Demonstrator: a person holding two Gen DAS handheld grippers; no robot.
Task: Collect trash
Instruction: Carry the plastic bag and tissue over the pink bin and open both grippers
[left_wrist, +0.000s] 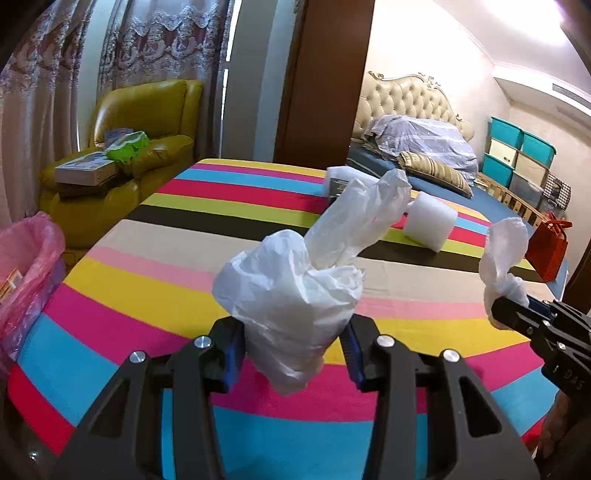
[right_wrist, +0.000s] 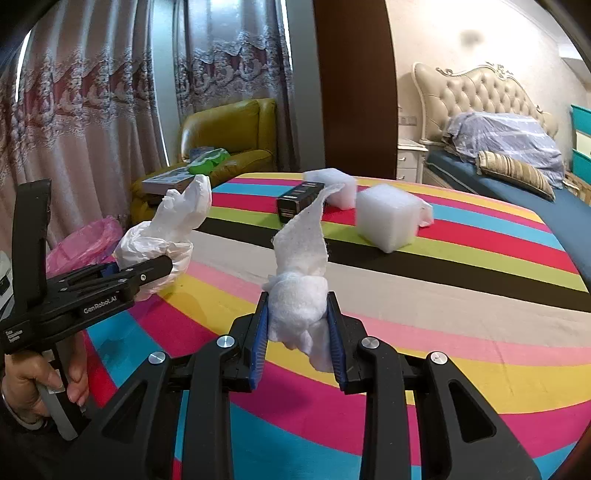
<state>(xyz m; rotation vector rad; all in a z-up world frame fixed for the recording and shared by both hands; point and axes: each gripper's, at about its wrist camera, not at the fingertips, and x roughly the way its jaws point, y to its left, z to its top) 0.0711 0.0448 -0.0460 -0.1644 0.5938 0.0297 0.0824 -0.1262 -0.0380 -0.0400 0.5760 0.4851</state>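
Observation:
My left gripper (left_wrist: 291, 354) is shut on a crumpled white plastic bag (left_wrist: 295, 284), held above the striped table (left_wrist: 147, 280). The bag also shows in the right wrist view (right_wrist: 162, 240). My right gripper (right_wrist: 297, 343) is shut on a wad of white tissue (right_wrist: 299, 295) with a strip standing up. The tissue also shows in the left wrist view (left_wrist: 502, 258) at the right. Two white foam blocks (right_wrist: 388, 218) (right_wrist: 332, 186) and a small black box (right_wrist: 299, 199) lie on the far side of the table.
A bin lined with a pink bag (left_wrist: 26, 266) stands left of the table, also in the right wrist view (right_wrist: 85, 243). A yellow armchair (left_wrist: 140, 147) with boxes stands behind. A bed (right_wrist: 517, 173) is at the right, and a red paper bag (left_wrist: 546, 247) beside the table.

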